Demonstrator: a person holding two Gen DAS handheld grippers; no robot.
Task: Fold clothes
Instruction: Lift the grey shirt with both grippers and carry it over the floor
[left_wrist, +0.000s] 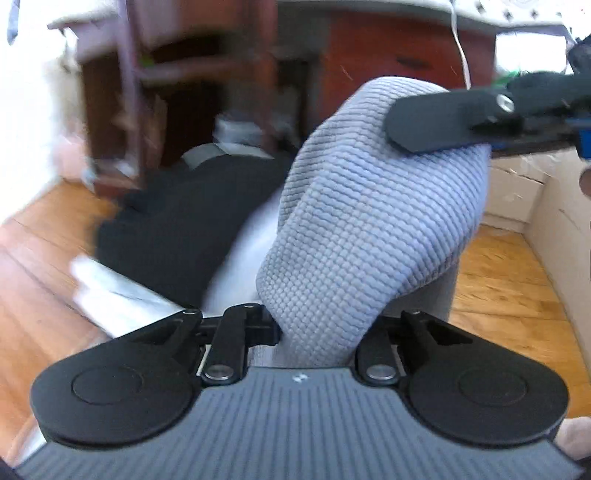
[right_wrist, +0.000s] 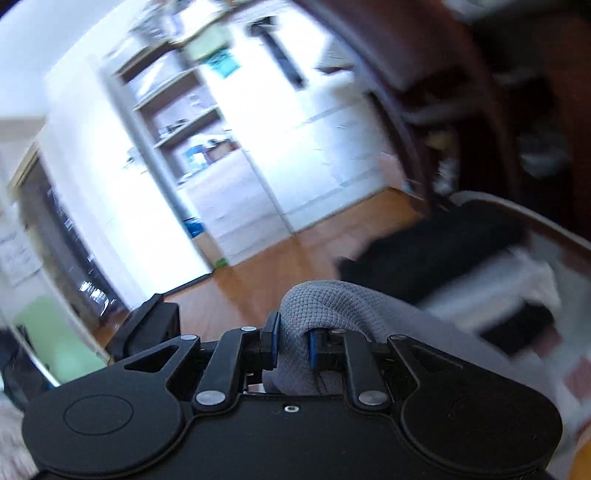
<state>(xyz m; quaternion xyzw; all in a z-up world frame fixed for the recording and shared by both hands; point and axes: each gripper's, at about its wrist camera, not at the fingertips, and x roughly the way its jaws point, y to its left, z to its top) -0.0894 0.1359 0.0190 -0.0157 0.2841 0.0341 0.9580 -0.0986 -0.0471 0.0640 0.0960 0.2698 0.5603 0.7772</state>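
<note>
Grey waffle-knit garment (left_wrist: 369, 229), pinched by both grippers, lifted

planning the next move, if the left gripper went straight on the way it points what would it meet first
Probably the grey waffle cloth bunched just ahead of the left gripper, which is shut on it; beyond that, perhaps the right gripper. Depth is unclear.

place: home | cues: wood floor (left_wrist: 498, 295), shelves (right_wrist: 177, 107), dark wooden furniture (left_wrist: 369, 48)

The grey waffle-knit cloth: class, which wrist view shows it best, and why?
The left wrist view. There the grey waffle-knit cloth fills the middle, its weave sharp, stretched from the left gripper to the right gripper. The right wrist view shows only a bunched fold pinched at the jaws.
</note>
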